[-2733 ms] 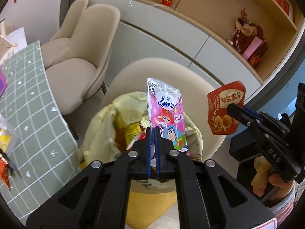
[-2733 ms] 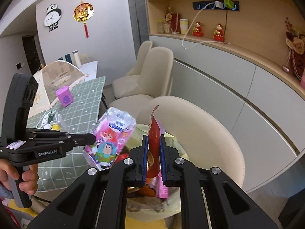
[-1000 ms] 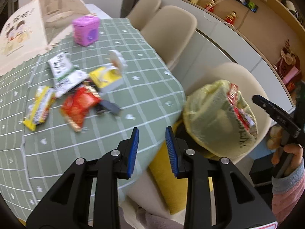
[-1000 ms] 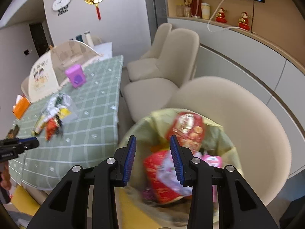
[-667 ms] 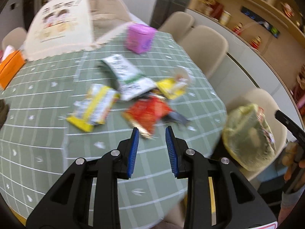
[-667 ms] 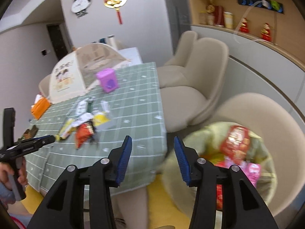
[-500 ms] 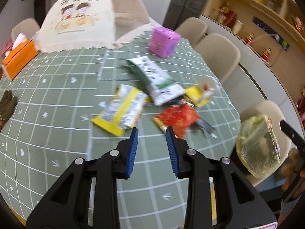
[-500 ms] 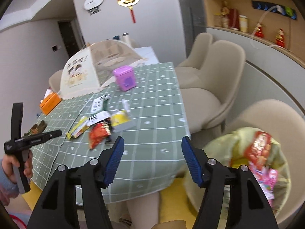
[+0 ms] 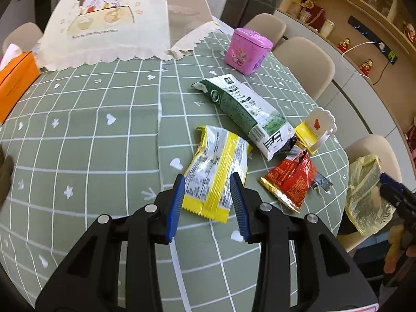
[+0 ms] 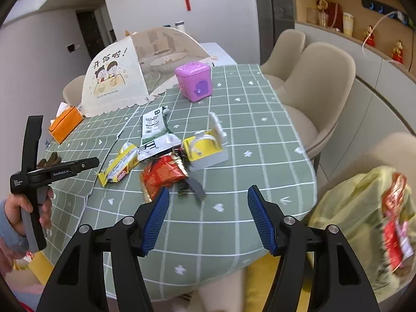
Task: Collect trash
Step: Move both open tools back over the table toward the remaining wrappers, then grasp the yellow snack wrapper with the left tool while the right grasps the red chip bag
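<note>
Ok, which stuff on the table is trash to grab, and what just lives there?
Trash to collect:
- yellow wrapper
- green-and-white packet
- red wrapper
- yellow-and-white box
- grey scrap
All go into the yellow bag.

Just lying about:
- purple container
- food cover
- orange tissue box

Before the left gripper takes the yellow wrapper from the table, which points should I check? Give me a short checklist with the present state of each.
1. Left gripper jaws open: ok; they have just been opening.
2. Yellow wrapper lined up between the pads: ok in the left wrist view, its near end sits in the gap.
3. Pads already pressing on it: not ok, no grip yet.
4. Wrapper free of the green-and-white packet: cannot tell, their edges look close.
5. Right gripper empty and wide open: ok.
6. Yellow trash bag open to receive: ok, wrappers show inside.
</note>
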`<state>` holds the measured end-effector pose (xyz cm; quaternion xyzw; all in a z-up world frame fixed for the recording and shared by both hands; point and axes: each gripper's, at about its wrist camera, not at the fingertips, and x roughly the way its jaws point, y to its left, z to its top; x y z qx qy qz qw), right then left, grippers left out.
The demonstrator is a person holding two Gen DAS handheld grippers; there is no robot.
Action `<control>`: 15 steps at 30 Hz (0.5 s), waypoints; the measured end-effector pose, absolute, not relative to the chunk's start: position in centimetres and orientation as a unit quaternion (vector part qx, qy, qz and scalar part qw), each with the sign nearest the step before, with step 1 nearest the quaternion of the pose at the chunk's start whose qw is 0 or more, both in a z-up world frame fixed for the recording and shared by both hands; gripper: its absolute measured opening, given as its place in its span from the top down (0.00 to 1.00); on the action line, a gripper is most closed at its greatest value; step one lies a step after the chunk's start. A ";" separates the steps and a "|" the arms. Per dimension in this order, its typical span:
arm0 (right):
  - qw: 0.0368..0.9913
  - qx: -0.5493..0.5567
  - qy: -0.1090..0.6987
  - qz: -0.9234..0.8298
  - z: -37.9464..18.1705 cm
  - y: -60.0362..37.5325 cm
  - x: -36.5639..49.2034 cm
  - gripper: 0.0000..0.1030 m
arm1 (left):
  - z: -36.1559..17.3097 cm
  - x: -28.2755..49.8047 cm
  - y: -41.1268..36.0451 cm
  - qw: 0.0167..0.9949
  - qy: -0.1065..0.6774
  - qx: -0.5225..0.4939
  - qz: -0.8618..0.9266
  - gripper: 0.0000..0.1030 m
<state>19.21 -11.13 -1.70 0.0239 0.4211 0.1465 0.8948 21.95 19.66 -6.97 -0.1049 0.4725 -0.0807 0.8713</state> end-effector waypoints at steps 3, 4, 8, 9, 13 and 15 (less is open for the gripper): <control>0.895 0.034 0.424 0.132 -2.6 -9.4 19.8 0.43 | -6.9 22.3 20.1 0.873 0.471 -0.093 -0.087 0.67; 0.897 0.034 0.425 0.120 -3.0 -8.6 20.1 0.43 | -6.9 22.3 20.4 0.874 0.469 -0.090 -0.089 0.67; 0.891 0.052 0.440 0.096 -5.0 -5.7 22.1 0.43 | -6.9 21.7 21.6 0.875 0.469 -0.087 -0.085 0.67; 0.889 0.060 0.444 0.095 -5.5 -4.8 22.8 0.43 | -7.0 21.4 22.2 0.873 0.471 -0.091 -0.082 0.67; 0.882 0.074 0.458 0.087 -7.2 -2.2 25.4 0.43 | -7.0 20.4 23.8 0.866 0.483 -0.106 -0.076 0.67; 0.875 0.081 0.469 0.093 -8.0 -1.3 26.6 0.43 | -7.0 20.0 24.4 0.865 0.485 -0.108 -0.076 0.67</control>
